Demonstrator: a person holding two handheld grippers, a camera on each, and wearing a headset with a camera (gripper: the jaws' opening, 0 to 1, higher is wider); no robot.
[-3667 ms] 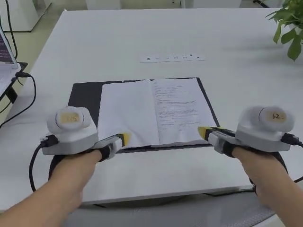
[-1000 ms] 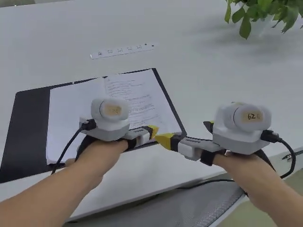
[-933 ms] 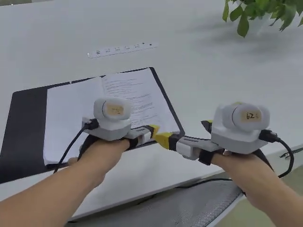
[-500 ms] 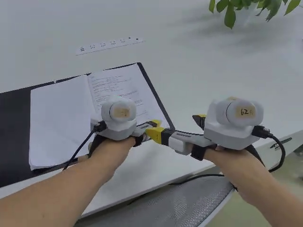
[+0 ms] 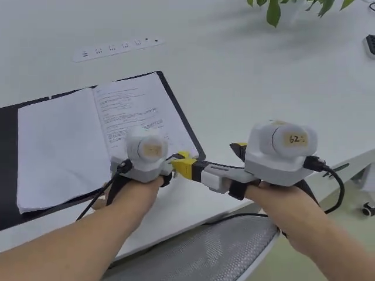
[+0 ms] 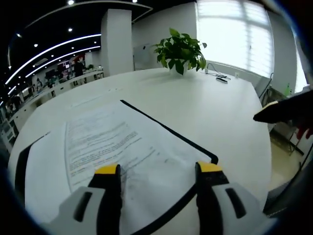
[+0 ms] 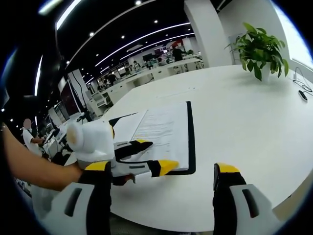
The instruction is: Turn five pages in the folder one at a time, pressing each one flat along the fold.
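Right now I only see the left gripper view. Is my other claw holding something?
Observer: No. The right claw is open, with nothing between its jaws.
Operator: Where is it?
Observer: Close beside the left claw, by the near right corner of the folder.
Operator: Is the page on the far left written on?
Observer: No, the left page looks blank white.
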